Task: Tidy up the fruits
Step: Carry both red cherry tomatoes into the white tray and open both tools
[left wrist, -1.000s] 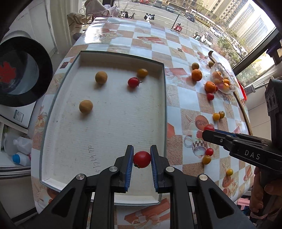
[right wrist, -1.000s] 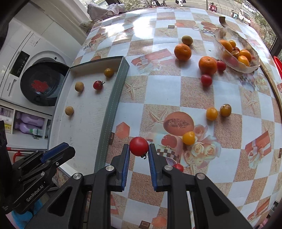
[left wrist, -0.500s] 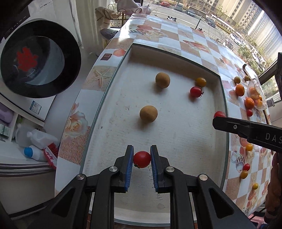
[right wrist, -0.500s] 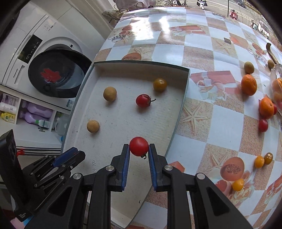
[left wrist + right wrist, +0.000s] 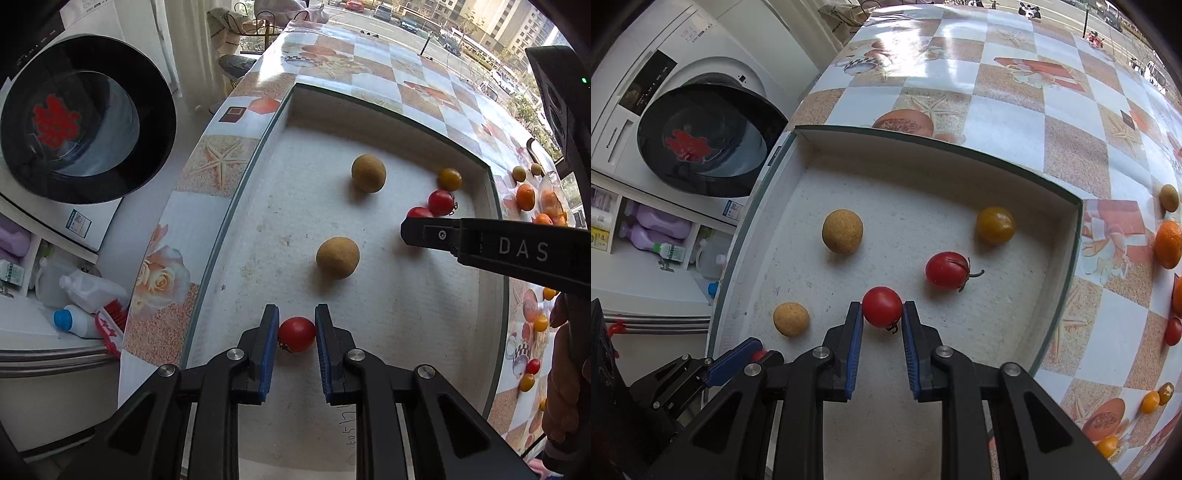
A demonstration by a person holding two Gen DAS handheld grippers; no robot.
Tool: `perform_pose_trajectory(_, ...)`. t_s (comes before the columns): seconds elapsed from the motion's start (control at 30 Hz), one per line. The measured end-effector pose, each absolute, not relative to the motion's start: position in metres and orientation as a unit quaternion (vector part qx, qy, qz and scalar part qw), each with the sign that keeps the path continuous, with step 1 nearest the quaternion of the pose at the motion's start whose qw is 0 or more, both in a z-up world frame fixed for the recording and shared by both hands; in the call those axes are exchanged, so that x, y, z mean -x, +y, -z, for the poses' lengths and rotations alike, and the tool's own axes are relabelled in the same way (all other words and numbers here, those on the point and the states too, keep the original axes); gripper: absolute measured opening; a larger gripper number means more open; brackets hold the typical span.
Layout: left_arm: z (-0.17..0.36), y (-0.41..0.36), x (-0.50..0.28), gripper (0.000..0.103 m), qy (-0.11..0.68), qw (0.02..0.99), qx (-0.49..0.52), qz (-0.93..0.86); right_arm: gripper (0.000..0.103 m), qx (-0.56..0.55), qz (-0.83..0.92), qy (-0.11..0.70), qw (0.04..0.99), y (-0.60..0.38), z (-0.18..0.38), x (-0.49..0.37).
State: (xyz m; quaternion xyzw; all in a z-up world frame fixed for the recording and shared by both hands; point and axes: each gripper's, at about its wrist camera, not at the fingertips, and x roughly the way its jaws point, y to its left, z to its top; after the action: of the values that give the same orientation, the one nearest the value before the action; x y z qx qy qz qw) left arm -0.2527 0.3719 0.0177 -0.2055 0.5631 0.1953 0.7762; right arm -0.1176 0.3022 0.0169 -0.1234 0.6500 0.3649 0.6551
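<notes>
Red cherry tomatoes, one per gripper: left gripper (image 5: 296, 334) has its fingers (image 5: 268, 341) clamped on a red tomato (image 5: 296, 333), right gripper (image 5: 882, 314) likewise pinches another red tomato (image 5: 882, 306), stem end down. Both hang over the white tray (image 5: 1079, 221), w/ tips angled steeply down at its floor. So the drop spot lies straight below the fingers in each case. Round fruit, no long axis to mind.

Left one sits over the near-left part of the tray, just short of a tan fruit (image 5: 337, 257). Right one is nearer the loose red tomato (image 5: 947, 269) w/ stem & a yellow-brown tomato (image 5: 995, 224); likely joins those.

How high either tomato is above the tray floor: can't tell. In the left view the right gripper's arm covers most of its tomato. Near tray edge is hidden behind gripper bodies. More fruit on the tabletop (image 5: 1008, 96) at right is cut off by the frame.
</notes>
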Motion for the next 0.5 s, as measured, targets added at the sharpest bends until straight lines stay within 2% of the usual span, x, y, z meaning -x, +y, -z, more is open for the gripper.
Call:
perform_pose_trajectory(0.17, -0.015, 0.373, 0.253, 0.022, 0.571, 0.771, 0.203, -0.198, 0.024, 0.142, -0.367, 0.643, 0.658, 0.31, -0.015, 0.121)
perform_pose_trajectory(0.23, -0.014, 0.371, 0.252, 0.026, 0.575, 0.768, 0.197, -0.201, 0.024, 0.143, -0.368, 0.643, 0.657, 0.31, -0.015, 0.121)
perform_pose_trajectory(0.27, -0.014, 0.371, 0.252, 0.037, 0.575, 0.768, 0.194, -0.203, 0.024, 0.143, -0.369, 0.643, 0.656, 0.31, -0.015, 0.121)
perform_pose_trajectory(0.3, -0.015, 0.37, 0.252, 0.058, 0.574, 0.769, 0.19, -0.208, 0.025, 0.142, -0.37, 0.643, 0.655, 0.309, -0.016, 0.121)
perform_pose_trajectory(0.33, -0.016, 0.369, 0.252, 0.066, 0.57, 0.771, 0.185, -0.215, 0.025, 0.14, -0.371, 0.644, 0.654, 0.309, -0.016, 0.121)
perform_pose_trajectory(0.37, -0.019, 0.368, 0.253, 0.069, 0.563, 0.777, 0.183, -0.215, 0.029, 0.14, -0.371, 0.644, 0.654, 0.309, -0.016, 0.121)
perform_pose_trajectory(0.43, -0.02, 0.367, 0.254, 0.069, 0.562, 0.779, 0.181, -0.213, 0.043, 0.14, -0.373, 0.641, 0.657, 0.308, -0.018, 0.12)
perform_pose_trajectory(0.47, -0.02, 0.367, 0.253, 0.069, 0.565, 0.777, 0.18, -0.212, 0.055, 0.137, -0.374, 0.638, 0.659, 0.306, -0.021, 0.12)
perform_pose_trajectory(0.5, -0.019, 0.367, 0.253, 0.069, 0.568, 0.775, 0.181, -0.211, 0.063, 0.133, -0.376, 0.634, 0.662, 0.304, -0.024, 0.12)
